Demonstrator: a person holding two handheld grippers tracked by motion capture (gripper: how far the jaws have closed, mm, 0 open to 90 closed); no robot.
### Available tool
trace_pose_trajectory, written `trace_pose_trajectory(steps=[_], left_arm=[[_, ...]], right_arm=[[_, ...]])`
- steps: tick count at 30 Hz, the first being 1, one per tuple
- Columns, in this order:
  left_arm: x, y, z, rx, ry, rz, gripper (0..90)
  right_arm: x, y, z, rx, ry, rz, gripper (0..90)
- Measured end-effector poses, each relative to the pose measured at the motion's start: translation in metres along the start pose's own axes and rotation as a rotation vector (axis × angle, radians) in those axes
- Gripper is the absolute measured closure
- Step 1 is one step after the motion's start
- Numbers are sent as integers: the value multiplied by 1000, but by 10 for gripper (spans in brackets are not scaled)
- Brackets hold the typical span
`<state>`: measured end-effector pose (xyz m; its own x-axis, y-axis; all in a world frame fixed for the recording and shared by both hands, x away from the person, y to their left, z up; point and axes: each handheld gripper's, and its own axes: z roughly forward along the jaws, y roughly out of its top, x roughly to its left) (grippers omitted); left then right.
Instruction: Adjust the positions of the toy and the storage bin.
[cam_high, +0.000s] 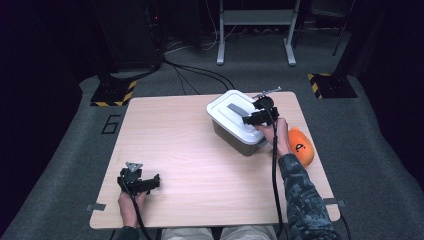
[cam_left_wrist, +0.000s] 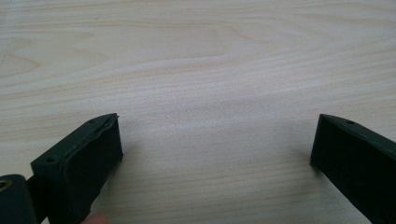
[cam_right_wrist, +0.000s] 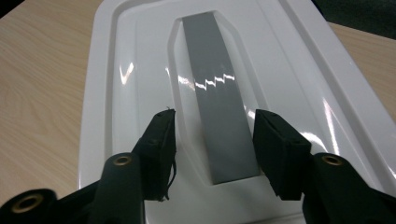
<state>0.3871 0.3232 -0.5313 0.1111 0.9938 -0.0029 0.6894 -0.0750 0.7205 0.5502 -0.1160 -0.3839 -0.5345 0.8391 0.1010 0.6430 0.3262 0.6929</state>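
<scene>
I am on the grab-the-handle step: my right hand-held gripper hangs half open over the white box lid, jaws on each side of its grey handle but not squeezing, so next I must pinch it.

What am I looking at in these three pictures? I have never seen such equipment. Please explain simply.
A person sits at a wooden table with a hand-held gripper in each hand. The high view looks down from above. The other two pictures come from cameras riding on the tools. The left hand-held gripper rests over bare wood, jaws wide open, holding nothing. The right hand-held gripper is over a box with a white lid, its jaws on either side of the grey handle, not pressing it. An orange object lies beside the box.
</scene>
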Motion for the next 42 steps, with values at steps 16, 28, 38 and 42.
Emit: trace_pose_trajectory(steps=[16, 28, 38, 42], left_arm=[[0, 0, 0, 0, 0, 0, 17], [0, 0, 0, 0, 0, 0, 17], [0, 0, 0, 1, 0, 0, 17], [0, 0, 0, 0, 0, 0, 17]], right_arm=[[26, -10, -6, 4, 27, -2, 560], [50, -16, -9, 5, 39, -24, 626], [74, -20, -9, 3, 80, -34, 606], [83, -20, -7, 1, 97, -51, 606]])
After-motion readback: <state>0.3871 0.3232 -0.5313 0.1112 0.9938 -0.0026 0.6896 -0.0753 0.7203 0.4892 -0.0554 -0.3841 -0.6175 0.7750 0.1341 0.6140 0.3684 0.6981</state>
